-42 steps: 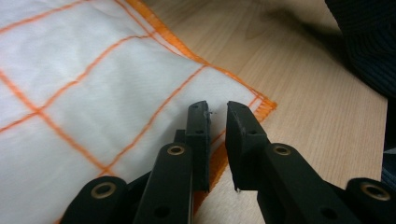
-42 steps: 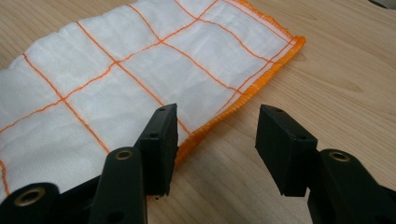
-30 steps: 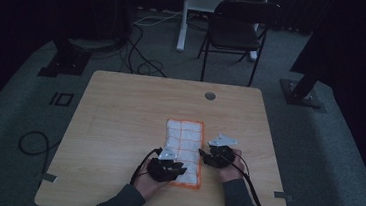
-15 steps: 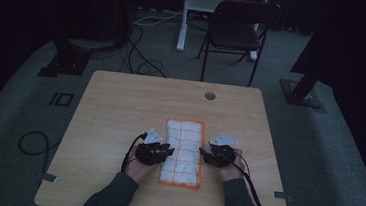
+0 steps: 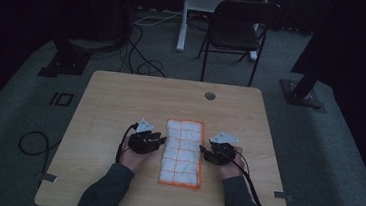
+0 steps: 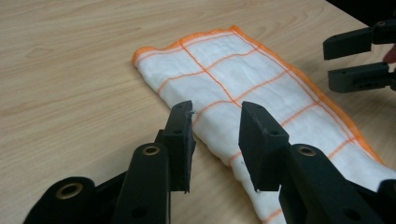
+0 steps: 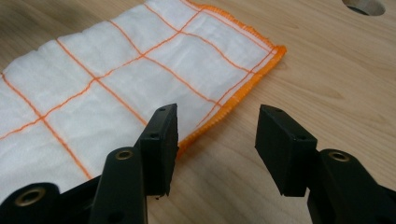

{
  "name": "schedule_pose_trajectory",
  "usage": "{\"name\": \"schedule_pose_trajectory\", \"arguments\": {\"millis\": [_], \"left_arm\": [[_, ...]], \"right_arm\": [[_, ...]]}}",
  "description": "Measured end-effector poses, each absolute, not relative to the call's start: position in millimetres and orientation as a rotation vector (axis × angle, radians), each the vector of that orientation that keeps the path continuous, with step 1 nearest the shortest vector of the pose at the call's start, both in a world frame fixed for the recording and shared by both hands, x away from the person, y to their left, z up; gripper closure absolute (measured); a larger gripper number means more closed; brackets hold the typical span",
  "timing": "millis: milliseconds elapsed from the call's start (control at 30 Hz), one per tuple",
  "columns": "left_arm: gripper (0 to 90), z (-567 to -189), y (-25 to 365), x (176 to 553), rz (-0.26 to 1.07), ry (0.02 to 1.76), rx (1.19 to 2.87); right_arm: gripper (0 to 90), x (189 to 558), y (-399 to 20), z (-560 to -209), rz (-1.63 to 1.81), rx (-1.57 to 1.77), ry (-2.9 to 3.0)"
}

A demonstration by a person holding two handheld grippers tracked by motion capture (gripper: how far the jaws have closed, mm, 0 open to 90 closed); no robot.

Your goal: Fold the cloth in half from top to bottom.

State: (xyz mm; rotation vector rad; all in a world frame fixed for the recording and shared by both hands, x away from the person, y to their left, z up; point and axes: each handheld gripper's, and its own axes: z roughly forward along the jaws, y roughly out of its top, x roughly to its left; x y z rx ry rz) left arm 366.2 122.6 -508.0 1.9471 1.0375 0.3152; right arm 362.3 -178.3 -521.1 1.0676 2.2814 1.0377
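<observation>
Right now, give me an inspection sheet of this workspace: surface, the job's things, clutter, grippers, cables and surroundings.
Surface: wooden table, round hole near the far edge.
Job's things: white cloth with orange grid and hem, folded into a long strip, lying flat.
Clutter: nothing seen.
Grippers: left gripper open at the cloth's folded edge, jaws just opening, nothing pinched; right gripper open at the hemmed edge.
Cables: one trails from each gripper; loose cables on the floor.
Surroundings: dark room, folding chair, stand bases.

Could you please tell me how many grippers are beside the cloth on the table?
2: the left gripper is at the cloth's left edge, the right gripper at its right edge.
</observation>
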Motion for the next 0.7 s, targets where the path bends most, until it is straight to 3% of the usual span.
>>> {"name": "schedule_pose_trajectory", "arguments": {"millis": [700], "left_arm": [[61.0,-519.9,109.9,393.6,0.335,1.052,1.967]], "right_arm": [[50.0,384.3,-169.7,-514.2,1.092,1.087,2.250]]}}
